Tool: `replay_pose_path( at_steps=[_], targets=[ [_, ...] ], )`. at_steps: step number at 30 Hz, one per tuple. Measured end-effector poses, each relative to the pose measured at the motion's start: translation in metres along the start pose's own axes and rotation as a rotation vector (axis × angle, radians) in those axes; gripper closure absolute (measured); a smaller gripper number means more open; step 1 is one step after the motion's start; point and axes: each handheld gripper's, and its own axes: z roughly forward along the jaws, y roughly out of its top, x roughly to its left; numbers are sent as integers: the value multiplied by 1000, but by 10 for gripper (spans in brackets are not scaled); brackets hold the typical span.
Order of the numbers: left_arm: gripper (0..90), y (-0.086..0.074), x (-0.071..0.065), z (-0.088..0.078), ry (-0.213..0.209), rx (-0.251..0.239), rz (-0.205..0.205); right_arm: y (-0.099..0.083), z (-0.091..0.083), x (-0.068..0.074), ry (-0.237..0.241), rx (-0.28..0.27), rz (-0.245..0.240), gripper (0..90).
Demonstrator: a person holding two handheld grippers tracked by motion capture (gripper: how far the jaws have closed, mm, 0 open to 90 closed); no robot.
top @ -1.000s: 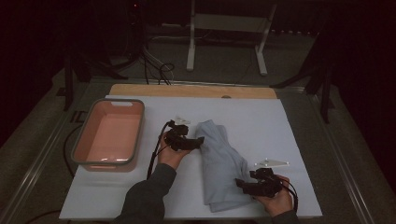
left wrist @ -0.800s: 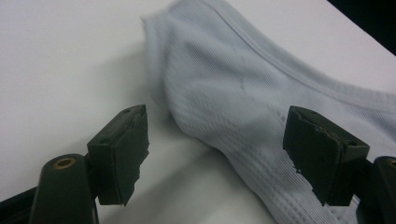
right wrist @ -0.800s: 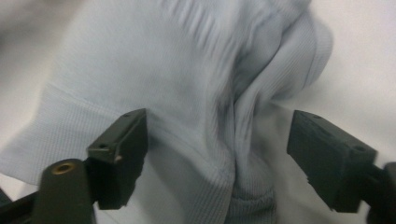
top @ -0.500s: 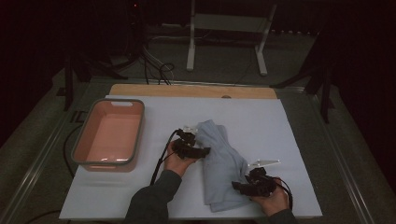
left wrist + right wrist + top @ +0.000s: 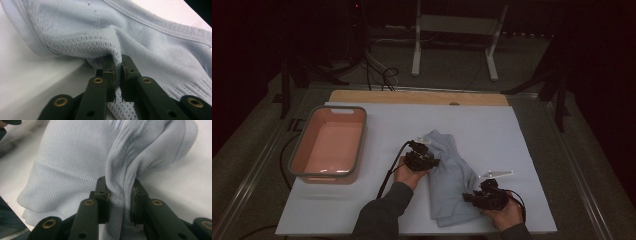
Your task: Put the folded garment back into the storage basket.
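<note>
Tub (image 5: 329, 145) blocks left; table (image 5: 492, 130) open beyond garment (image 5: 452, 175).

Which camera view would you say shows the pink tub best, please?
The high view: the pink tub sits whole on the white table, at its left edge, apparently empty. The left and right gripper views instead look close along their jaws at the pale blue garment each one pinches.

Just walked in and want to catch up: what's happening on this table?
A person is working a light blue garment on the white table with two tools. The left hand-held gripper is shut on a fold at the garment's left edge, and the right hand-held gripper is shut on a bunched fold nearer the person. The garment lies loosely folded between them. A pink tub with a grey rim sits to the left, with nothing visible inside.
</note>
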Motion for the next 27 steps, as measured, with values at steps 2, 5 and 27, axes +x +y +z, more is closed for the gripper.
replay_pose_path(
  at_steps=[2, 5, 27],
  targets=[
    [859, 0, 0, -2, 1, -5, 3, 0, 0, 0, 5, -1, 4, 760],
    [864, 2, 2, -9, 2, -23, 1, 3, -2, 1, 15, 11, 48, 778],
    [867, 15, 11, -54, 69, -94, 17, 26, -7, 28, 80, -82, 70, 805]
  ],
)
